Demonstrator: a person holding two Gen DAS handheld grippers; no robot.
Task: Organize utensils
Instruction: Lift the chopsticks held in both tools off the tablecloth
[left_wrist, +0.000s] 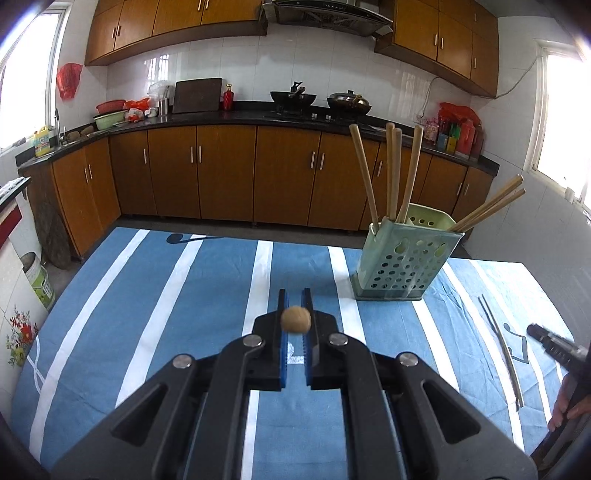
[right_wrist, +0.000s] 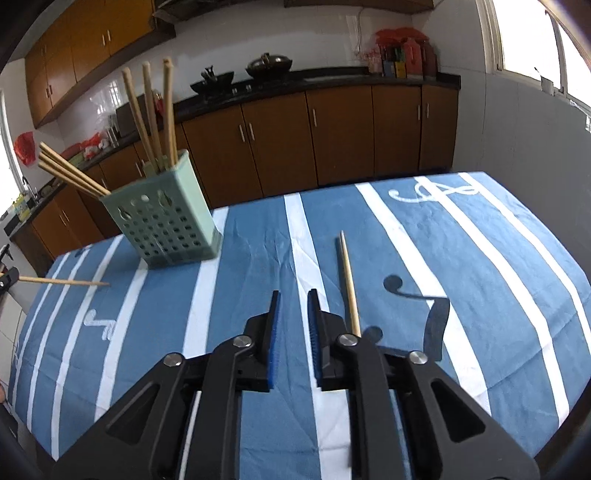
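Left gripper (left_wrist: 294, 314) clamped on a chopstick (left_wrist: 295, 320), seen end-on from its own camera as a round tan tip between the blue pads; from the right wrist, the same chopstick (right_wrist: 62, 282) held out level above the table's left edge, pointing inward. Right gripper (right_wrist: 293, 314) parted by a narrow gap, nothing between the pads. Just right of its fingers, one loose pair of chopsticks (right_wrist: 349, 286) flat on the blue-and-white striped tablecloth (right_wrist: 258, 258), tips toward the far edge (also visible from the left wrist near the table's right edge, beside the right gripper's black body). No legible writing anywhere; only music-note motifs printed on the cloth. Farther on, toward the table's far edge, a pale green perforated utensil holder (left_wrist: 406, 258), upright, well apart from both grippers, with chopsticks standing in one compartment and others leaning outward from another. Open cloth between grippers and holder. Beyond the table, wooden cabinets (left_wrist: 221, 173), a dark countertop, two woks on the stove.
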